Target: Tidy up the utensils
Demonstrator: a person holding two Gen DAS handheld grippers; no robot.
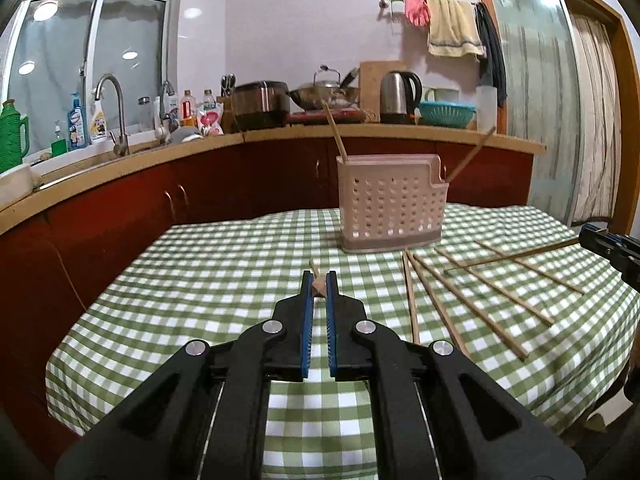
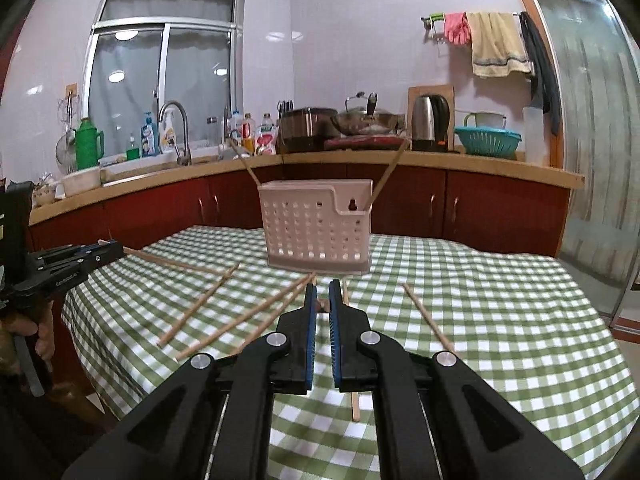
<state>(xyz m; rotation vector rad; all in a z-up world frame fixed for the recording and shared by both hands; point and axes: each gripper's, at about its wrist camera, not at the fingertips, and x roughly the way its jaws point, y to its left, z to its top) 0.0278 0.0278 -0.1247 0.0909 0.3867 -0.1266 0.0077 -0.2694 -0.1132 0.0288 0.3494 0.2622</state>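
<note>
Above the checked table (image 1: 224, 264), both grippers' jaws grasp a chopstick each; open cloth surrounds the basket (image 1: 392, 208).

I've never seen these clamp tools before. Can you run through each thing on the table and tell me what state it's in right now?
left gripper: shut on a chopstick.
right gripper: shut on a chopstick.
utensil basket: upright on the table, two chopsticks leaning out of it.
loose chopsticks: lying scattered on the cloth, not yet sorted.
checked tablecloth: spread flat over the table.
</note>
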